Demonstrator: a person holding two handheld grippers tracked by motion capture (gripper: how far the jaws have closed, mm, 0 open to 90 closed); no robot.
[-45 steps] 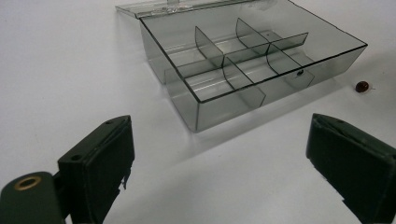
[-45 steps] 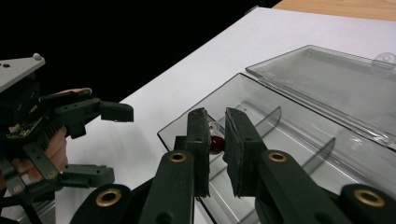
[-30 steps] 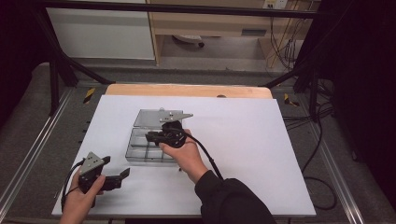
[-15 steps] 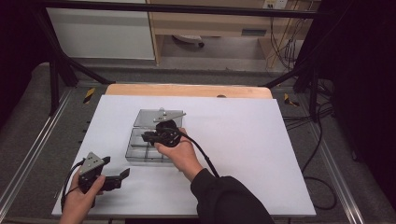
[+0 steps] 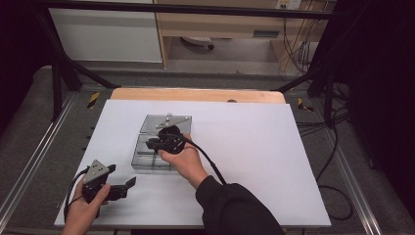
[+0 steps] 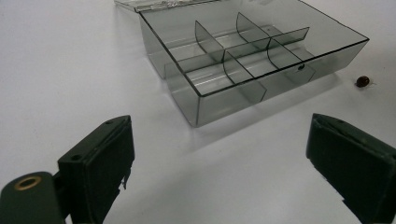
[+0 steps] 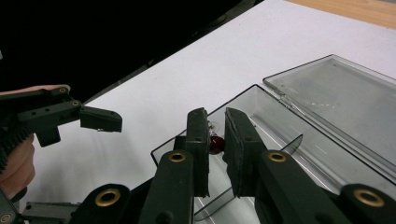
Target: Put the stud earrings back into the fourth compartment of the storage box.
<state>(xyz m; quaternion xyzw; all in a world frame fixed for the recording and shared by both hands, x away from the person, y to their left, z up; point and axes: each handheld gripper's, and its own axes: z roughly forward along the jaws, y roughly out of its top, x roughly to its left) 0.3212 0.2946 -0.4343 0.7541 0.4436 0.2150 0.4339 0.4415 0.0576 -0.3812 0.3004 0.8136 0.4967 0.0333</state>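
- Right now the right tongs (image 5: 155, 143) hang over the smoky clear plastic box (image 5: 147, 155) in the middle of the white tabletop (image 5: 254, 156), the person's right hand (image 5: 182, 161) wrapped around the handle.
- Seen along the right gripper view, the two black jaws stand nearly closed, and a small dark red bead (image 7: 215, 143) with a glassy tip sits pinched in the narrow gap between the pads, just above the box's near corner.
- That box is rectangular, thin-walled and glossy, split by upright and curved dividers into several compartments (image 6: 243, 60); they look bare.
- Its flat lid (image 5: 165, 123) lies folded back on the tabletop on the far side, hinged to the box.
- Down at the near left, the left tongs (image 5: 120, 188) rest low over the tabletop in the left hand (image 5: 83, 213), jaws spread wide with nothing between them; a grey three-cornered plate rides on top.
- From the left gripper view, the matte black pads (image 6: 100, 168) look rubbery, and a second small dark bead (image 6: 363, 81) lies on the tabletop just beside the box's side wall.
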